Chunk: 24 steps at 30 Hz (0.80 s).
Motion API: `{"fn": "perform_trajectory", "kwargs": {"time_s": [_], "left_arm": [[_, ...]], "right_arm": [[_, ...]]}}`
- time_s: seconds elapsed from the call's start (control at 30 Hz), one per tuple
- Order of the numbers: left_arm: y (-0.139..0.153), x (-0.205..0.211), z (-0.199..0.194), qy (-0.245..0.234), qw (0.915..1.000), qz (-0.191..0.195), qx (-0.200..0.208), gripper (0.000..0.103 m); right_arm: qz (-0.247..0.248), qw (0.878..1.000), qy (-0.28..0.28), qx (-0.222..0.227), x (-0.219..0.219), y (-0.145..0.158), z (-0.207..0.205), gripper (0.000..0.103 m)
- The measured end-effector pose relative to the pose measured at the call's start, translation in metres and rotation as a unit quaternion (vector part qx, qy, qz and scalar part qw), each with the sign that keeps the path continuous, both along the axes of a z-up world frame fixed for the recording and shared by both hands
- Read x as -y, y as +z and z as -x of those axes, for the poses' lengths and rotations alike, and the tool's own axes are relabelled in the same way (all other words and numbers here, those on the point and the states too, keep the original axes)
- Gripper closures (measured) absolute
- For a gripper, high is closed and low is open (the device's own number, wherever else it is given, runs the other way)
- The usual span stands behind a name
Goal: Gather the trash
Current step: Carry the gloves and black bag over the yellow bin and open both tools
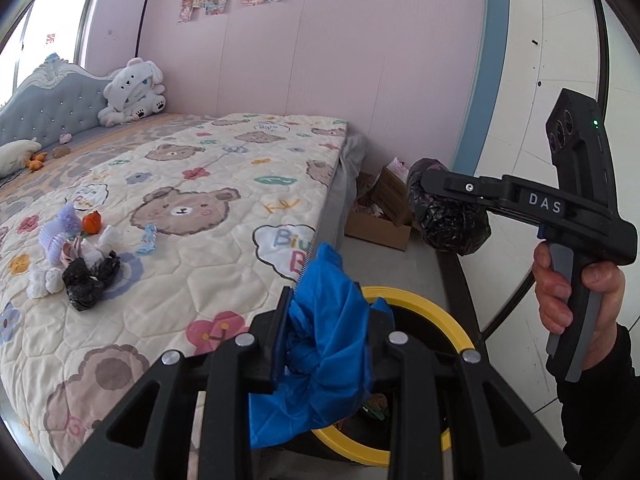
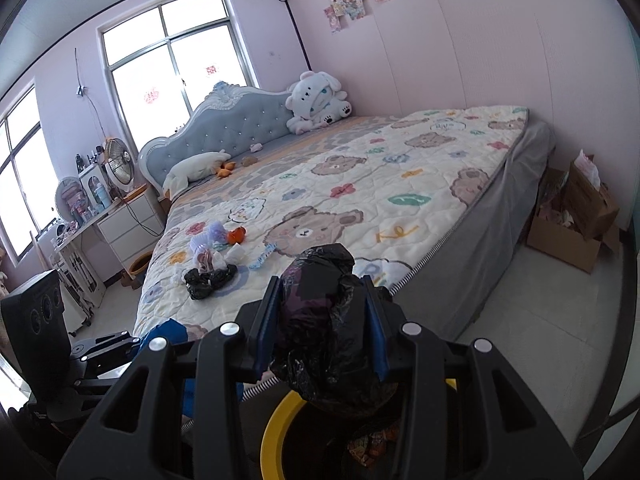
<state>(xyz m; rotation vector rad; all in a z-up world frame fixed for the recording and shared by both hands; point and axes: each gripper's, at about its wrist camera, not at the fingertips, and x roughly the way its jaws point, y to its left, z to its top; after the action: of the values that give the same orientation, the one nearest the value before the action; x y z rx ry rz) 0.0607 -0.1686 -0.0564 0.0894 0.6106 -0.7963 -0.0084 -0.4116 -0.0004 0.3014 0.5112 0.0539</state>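
two pieces of trash are in your grippers, both just above the yellow-rimmed bin (image 1: 424, 300) that stands at the near corner of the bed (image 1: 224, 216). the blue plastic wad (image 1: 328, 320) is crumpled and glossy, hanging in folds over the bin's rim. your left gripper (image 1: 330, 340) is closed narrowly on it, pads pressed into both sides. the black bag bundle (image 2: 328, 320) is wrinkled and shiny, a rounded lump directly over the bin's mouth. your right gripper (image 2: 324, 328) clamps it at a moderate width, blue pads touching its flanks. farther from the bin, on the bed's quilt, lies a trash pile (image 1: 76, 256): another black bag, white tissues, a purple ruffle, an orange scrap.
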Motion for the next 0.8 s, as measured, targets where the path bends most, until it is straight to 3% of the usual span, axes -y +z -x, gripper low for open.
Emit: {"fn": "perform_trajectory", "kwargs": {"time_s": [0.8], "left_arm": [[-0.043,0.051,0.018,-0.053,0.9961,-0.053,-0.045,0.076]], "right_arm": [[-0.049,0.996,-0.036,-0.071,0.036,-0.065,0.005,0.065]]}}
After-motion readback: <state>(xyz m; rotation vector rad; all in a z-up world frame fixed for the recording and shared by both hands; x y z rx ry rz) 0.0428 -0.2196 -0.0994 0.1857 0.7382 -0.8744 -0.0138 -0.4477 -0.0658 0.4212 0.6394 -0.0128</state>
